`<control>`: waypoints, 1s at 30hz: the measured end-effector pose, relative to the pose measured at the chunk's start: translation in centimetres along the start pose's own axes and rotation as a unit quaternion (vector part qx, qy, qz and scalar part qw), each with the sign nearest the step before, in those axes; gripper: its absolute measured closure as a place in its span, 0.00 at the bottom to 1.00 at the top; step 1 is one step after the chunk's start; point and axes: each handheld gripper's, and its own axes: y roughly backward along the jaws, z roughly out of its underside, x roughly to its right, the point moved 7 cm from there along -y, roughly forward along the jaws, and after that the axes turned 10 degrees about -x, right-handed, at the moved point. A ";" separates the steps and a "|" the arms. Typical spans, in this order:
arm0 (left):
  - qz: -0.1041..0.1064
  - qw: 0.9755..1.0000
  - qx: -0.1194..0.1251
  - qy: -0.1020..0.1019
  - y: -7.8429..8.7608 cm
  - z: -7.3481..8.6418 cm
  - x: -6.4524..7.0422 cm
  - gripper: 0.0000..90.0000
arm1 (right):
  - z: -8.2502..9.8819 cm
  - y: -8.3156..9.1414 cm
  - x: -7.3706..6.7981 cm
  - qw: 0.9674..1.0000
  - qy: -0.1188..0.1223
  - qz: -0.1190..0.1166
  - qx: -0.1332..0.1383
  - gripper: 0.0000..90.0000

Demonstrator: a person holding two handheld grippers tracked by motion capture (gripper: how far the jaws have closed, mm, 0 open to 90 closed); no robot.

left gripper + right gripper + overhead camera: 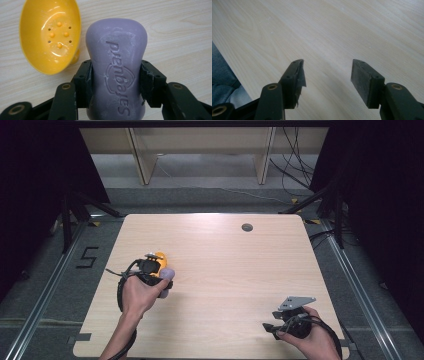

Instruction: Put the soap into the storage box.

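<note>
Soap bar [116, 67], gripped, beside yellow dish [50, 35].

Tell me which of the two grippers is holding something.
The left gripper: it is clamped on the purple soap bar beside the yellow soap dish. The right gripper is open, with bare table between its jaws.

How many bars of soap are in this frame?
1. The purple soap bar is clamped in the left claw, over the table just beside the yellow soap dish. The right claw is open and holds nothing.
</note>
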 end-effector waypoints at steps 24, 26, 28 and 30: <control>-0.008 1.000 0.014 0.020 1.2 -0.4 -1.7 0.55 | -0.1 0.0 -0.1 1.000 0.002 -0.005 0.006 0.49; -0.008 1.000 0.015 0.019 1.2 -0.4 -1.8 0.55 | -0.1 0.0 0.0 1.000 0.008 -0.001 0.008 0.49; -0.010 1.000 0.017 0.016 1.2 -0.4 -1.9 0.55 | -0.1 0.1 -0.1 1.000 0.002 -0.005 0.006 0.49; -0.014 1.000 0.016 0.017 1.3 -0.5 -2.0 0.55 | -0.1 0.1 -0.1 1.000 0.002 -0.005 0.006 0.49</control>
